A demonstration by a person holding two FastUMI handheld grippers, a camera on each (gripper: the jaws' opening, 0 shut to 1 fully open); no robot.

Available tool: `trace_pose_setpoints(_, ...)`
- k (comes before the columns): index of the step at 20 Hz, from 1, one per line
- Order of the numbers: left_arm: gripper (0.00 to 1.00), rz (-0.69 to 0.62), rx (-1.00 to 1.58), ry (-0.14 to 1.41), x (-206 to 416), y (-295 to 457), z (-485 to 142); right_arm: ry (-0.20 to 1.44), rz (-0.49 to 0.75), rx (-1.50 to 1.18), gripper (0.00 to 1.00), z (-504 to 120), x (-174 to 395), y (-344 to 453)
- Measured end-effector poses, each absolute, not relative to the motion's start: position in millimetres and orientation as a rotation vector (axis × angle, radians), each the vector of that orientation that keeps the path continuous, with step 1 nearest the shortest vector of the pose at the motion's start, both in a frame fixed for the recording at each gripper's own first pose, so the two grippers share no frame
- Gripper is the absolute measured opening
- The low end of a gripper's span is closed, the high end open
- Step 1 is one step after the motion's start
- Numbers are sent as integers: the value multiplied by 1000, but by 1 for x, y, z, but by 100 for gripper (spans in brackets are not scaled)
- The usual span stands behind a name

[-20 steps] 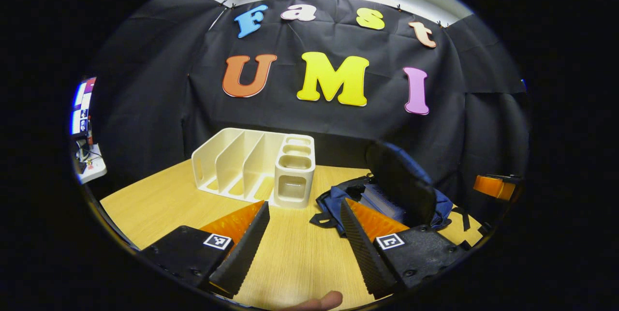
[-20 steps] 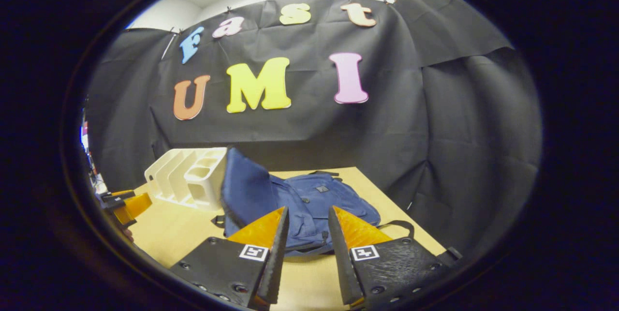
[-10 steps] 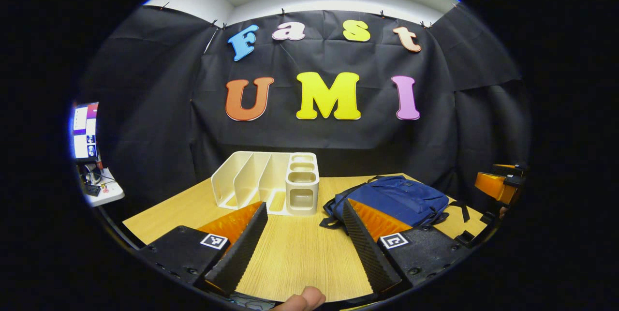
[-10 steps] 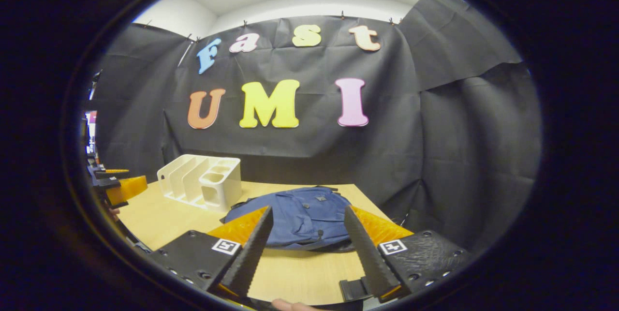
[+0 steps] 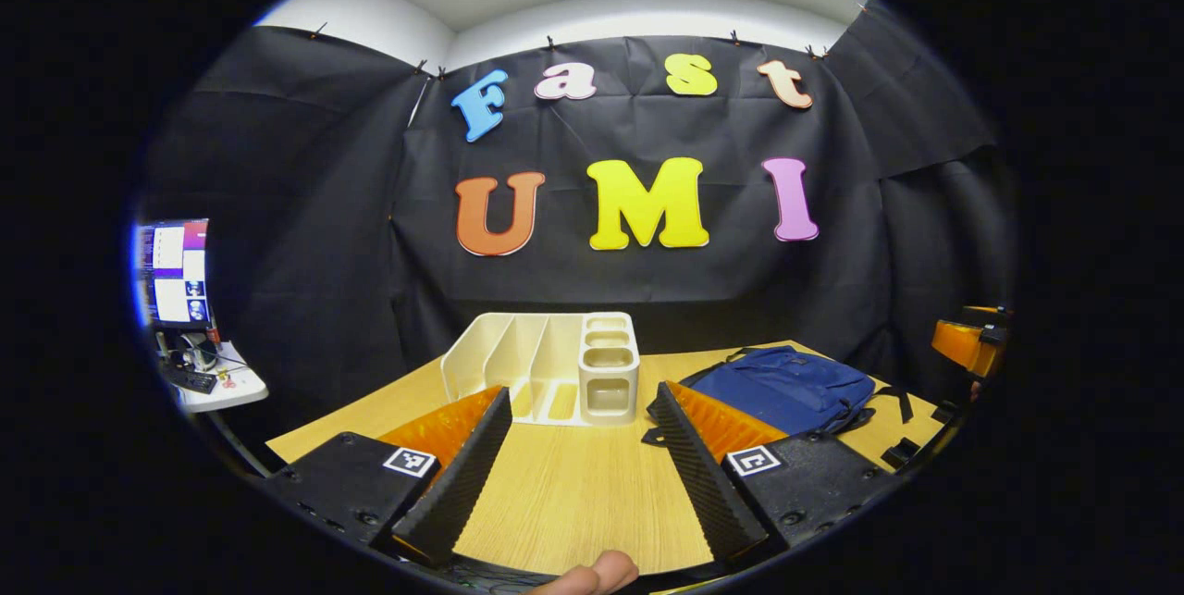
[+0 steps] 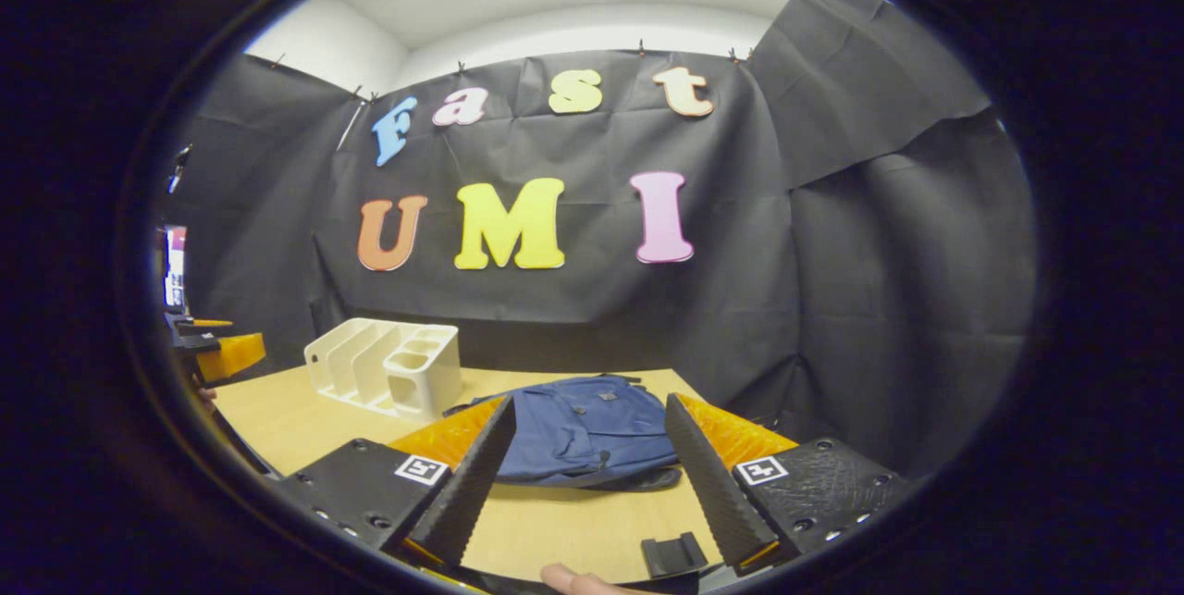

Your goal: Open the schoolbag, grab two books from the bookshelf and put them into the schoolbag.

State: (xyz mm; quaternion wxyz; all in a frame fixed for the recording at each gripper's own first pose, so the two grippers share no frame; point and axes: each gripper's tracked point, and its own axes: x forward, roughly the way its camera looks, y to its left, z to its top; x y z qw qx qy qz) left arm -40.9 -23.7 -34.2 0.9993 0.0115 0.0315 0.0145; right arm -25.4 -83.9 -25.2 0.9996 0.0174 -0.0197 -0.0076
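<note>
Recording booth in an office-like room, black cloth wall (image 5: 305, 234); wooden table (image 5: 573, 493); monitor (image 5: 174, 271) on side desk

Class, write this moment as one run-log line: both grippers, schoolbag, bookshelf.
left gripper: open, holding nothing | right gripper: open, holding nothing | schoolbag: flat on table, flap down | bookshelf: no books visible

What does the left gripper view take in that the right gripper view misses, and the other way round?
Left gripper view: a side desk with a keyboard, and the right tool at its far right edge. Right gripper view: the left tool at its far left edge. Both: the white bookshelf, the blue schoolbag lying flat, and the wooden table.
</note>
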Motion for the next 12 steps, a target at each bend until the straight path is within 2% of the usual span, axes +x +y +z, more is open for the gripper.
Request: trace_pose_setpoints(12,98,35,34,27,-44,-16,-28,-59,-38,9,97,-23,-34,-92)
